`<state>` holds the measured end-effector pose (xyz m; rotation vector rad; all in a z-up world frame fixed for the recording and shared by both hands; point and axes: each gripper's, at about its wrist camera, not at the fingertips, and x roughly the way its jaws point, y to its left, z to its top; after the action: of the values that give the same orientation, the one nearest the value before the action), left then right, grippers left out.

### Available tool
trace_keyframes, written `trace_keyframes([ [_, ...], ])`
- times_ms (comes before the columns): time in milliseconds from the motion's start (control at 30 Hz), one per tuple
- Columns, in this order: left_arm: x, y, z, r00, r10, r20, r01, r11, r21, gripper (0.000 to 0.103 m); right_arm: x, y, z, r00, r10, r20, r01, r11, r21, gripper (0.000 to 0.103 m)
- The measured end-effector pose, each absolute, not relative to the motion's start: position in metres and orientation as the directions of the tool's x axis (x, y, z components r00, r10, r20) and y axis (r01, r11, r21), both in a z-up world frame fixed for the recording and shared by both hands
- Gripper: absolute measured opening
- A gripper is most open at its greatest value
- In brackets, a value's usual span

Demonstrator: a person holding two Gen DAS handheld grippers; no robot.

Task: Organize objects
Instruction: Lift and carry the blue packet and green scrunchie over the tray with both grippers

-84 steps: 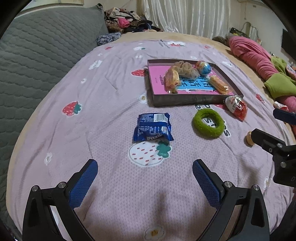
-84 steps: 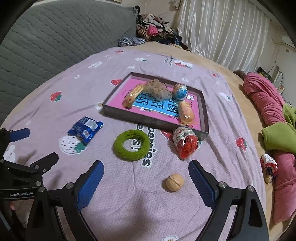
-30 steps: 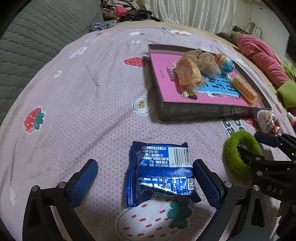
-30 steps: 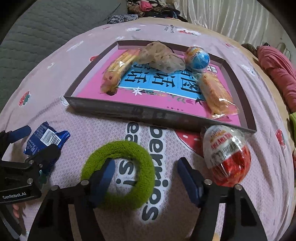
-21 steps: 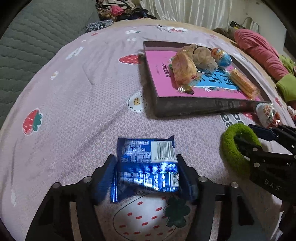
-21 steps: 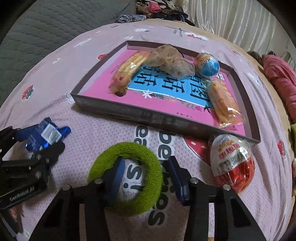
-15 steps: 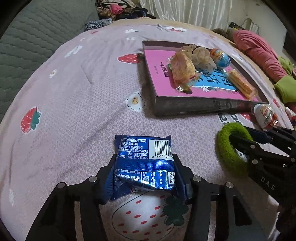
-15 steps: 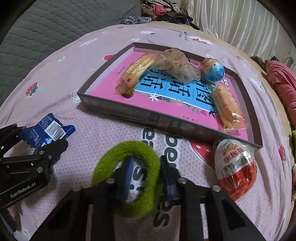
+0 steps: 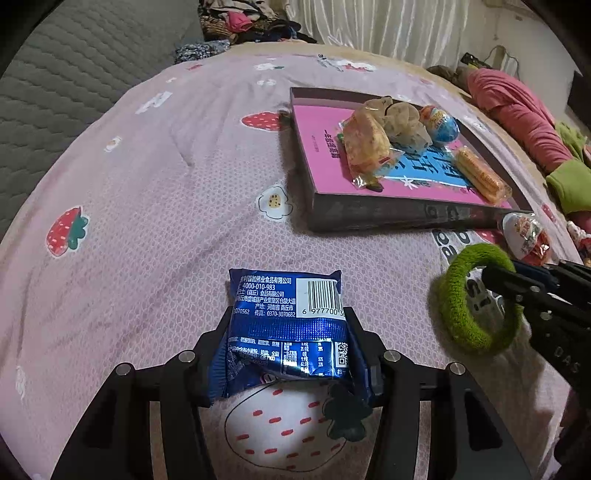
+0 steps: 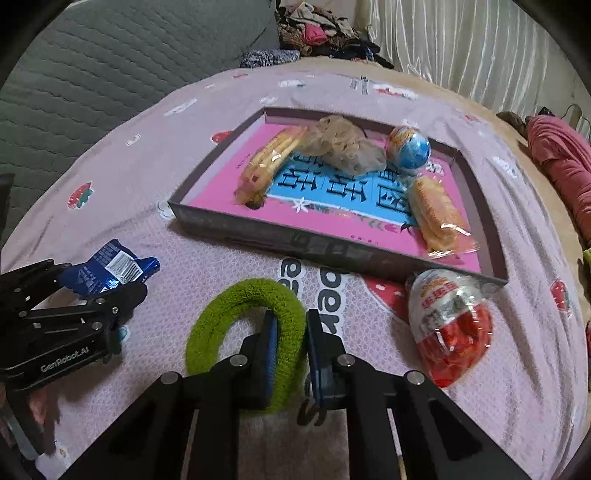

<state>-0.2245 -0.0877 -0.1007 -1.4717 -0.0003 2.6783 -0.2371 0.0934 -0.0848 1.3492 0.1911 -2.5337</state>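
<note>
1. Left wrist view: the blue snack packet (image 9: 286, 332) was seen pinched between the two fingers of the left hand-held gripper (image 9: 288, 349), its barcode end pointing away from the camera, over a large strawberry print on the bed cover (image 9: 147, 206).
2. In the right wrist view, the green fuzzy ring (image 10: 251, 332) was clamped by the right hand-held gripper (image 10: 288, 343), whose fingers were pressed together on the ring's right side, one finger inside the loop and one outside.
3. The ring was lying on the bed cover in front of the shallow box (image 10: 491, 236), near but apart from it.
4. A red and white egg-shaped toy (image 10: 448, 328) was seen on the cover just beside the box's near right corner, to the right of the ring.
5. Inside the box, on its pink and blue printed floor, a long wrapped biscuit pack (image 10: 269, 162), a crumpled brownish bag (image 10: 343, 146), a blue egg-shaped toy (image 10: 408, 147) and an orange wrapped snack (image 10: 437, 210) were laid.
6. A grey quilted surface (image 9: 66, 81) was visible beyond the cover on the left, a heap of clothes (image 10: 321, 35) at the far end, and pink bedding (image 9: 517, 114) on the right.
</note>
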Motion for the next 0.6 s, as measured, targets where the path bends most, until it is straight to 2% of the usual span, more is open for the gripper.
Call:
trace_keyframes([
  [600,-0.194,-0.082,-0.047,-0.608,0.07,-0.791,-0.069,-0.997,-0.036,0.056,-0.21,0.117,-0.019,-0.622,-0.211,-0.754,0.295,-0.955,0.023,0.015],
])
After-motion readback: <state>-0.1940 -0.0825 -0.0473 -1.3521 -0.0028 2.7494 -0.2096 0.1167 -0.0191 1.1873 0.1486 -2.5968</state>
